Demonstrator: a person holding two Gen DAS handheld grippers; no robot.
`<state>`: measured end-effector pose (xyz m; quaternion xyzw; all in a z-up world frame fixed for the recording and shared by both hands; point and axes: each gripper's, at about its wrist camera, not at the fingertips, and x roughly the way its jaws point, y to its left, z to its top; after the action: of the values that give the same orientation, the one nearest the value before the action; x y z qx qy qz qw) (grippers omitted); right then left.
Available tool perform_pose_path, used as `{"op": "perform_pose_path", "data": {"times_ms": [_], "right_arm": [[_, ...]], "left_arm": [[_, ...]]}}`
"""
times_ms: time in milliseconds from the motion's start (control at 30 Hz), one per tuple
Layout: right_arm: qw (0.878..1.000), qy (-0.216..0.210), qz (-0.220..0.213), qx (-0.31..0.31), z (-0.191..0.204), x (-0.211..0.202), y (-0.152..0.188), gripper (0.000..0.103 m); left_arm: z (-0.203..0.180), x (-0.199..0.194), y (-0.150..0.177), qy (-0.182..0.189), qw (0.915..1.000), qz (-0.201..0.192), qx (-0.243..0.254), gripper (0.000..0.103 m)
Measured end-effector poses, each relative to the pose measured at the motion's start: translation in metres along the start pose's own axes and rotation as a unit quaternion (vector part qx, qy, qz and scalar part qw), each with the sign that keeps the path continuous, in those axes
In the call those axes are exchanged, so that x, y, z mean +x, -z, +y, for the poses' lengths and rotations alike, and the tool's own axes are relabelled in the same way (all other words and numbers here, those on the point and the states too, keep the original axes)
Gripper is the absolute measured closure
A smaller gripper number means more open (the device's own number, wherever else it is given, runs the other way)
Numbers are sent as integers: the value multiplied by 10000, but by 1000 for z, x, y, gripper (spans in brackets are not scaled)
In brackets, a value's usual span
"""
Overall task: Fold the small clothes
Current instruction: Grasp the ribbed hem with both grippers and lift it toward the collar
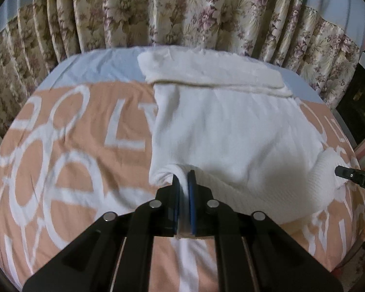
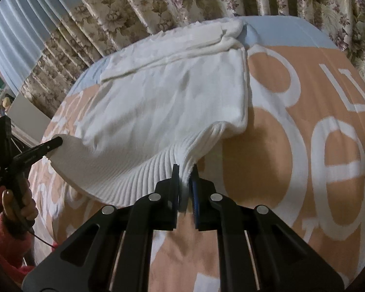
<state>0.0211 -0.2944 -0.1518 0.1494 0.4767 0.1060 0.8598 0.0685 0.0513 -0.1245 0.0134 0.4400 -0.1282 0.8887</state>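
A white ribbed knit garment [image 1: 231,126] lies on a peach blanket with white letters [image 1: 73,146]. Its far end is folded over into a thick band [image 1: 206,73]. My left gripper [image 1: 183,177] is shut on one near corner of the garment's hem. My right gripper [image 2: 185,170] is shut on the other near corner, on the ribbed hem [image 2: 158,170]. Both corners are lifted a little off the blanket. The other gripper shows at the edge of each view, the right one [image 1: 340,171] and the left one [image 2: 53,143], each pinching the white cloth.
Flowered curtains [image 1: 182,12] hang close behind the bed's far edge. A pale blue sheet [image 1: 97,63] shows beyond the blanket. A person's hand in a red sleeve [image 2: 14,209] holds the left gripper. Dark furniture [image 1: 357,102] stands at the right.
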Motion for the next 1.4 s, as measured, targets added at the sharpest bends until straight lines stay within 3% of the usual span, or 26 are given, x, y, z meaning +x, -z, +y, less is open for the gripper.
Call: {"op": "perform_pose_path", "data": {"times_ms": [300, 833, 967, 1167, 1400], "right_arm": [[9990, -115, -371, -241, 9, 9, -69, 93], [9927, 165, -1058, -562, 10, 34, -242, 94], [9945, 207, -931, -441, -2, 66, -271, 94], [9967, 365, -680, -248, -25, 119, -284, 94], [9959, 576, -685, -105, -55, 150, -301, 95]], "left_arm": [[1, 16, -63, -111, 9994, -319, 81, 96], [17, 59, -201, -589, 9949, -809, 158, 96], [22, 95, -224, -719, 9955, -589, 154, 96], [26, 163, -232, -828, 9964, -131, 107, 96], [38, 204, -246, -829, 9965, -6, 44, 96]]}}
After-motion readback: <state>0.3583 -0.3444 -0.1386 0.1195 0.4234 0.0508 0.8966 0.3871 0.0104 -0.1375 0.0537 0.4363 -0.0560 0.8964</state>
